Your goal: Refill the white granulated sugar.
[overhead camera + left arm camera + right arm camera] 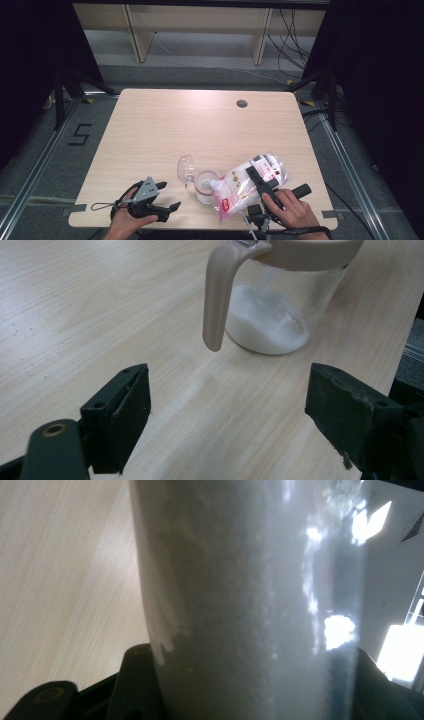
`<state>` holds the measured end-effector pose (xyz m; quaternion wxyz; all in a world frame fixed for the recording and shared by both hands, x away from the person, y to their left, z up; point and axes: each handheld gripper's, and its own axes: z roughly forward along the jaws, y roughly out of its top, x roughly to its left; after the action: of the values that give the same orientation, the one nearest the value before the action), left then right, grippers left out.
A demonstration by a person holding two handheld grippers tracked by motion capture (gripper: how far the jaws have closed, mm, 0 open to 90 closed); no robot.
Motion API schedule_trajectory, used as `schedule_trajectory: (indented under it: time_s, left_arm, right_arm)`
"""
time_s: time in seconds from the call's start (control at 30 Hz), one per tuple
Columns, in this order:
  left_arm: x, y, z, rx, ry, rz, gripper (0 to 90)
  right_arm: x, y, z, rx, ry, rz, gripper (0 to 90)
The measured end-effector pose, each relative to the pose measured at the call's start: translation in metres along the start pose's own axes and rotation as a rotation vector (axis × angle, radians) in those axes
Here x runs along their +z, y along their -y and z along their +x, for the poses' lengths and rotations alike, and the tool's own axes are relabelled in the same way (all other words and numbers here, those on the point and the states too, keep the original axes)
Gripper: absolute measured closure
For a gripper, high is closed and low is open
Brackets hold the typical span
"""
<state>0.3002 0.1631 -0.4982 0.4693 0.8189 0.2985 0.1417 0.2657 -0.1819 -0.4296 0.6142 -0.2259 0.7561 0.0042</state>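
A wooden table holds a clear jar near its front edge, lid flipped open. The right gripper tilts a plastic bag of white powder at the jar's rim; the left gripper rests nearby, jaws apart.

Both black grippers trail black cables (the left wears a grey three-cornered plate).

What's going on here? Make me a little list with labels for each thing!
work: pouring white powder from a bag into a jar
bag: clear plastic, red print, tilted with its mouth over the jar
jar: glass, some white powder at the bottom, lid flipped open
right tongs: shut on the bag
left tongs: open, nothing between them, near the jar
table: light wood, round hole near the far edge
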Motion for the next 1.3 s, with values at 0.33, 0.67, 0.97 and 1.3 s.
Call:
schedule_trajectory:
  time_s: [0.33, 0.67, 0.97, 1.3]
  left_arm:
    - [-0.0008, 0.0001, -0.0012, -0.019, -0.003, 0.01, 18.0]
    - [-0.0022, -0.0003, -0.0008, -0.013, -0.006, 0.02, 18.1]
    - [-0.0019, -0.0001, -0.001, -0.015, -0.005, 0.019, 18.1]
    - [-0.0023, -0.0003, -0.0009, -0.013, -0.006, 0.021, 18.1]
  right_arm:
    - [0.0002, 0.002, -0.0025, -0.017, 0.023, -0.014, 54.8]
    - [-0.0002, 0.0027, -0.0006, 0.007, 0.016, 0.002, 56.0]
    - [-0.0009, 0.0034, -0.0013, 0.012, 0.014, 0.009, 56.7]
    - [-0.0014, 0.0032, -0.0019, 0.01, 0.033, -0.005, 57.7]
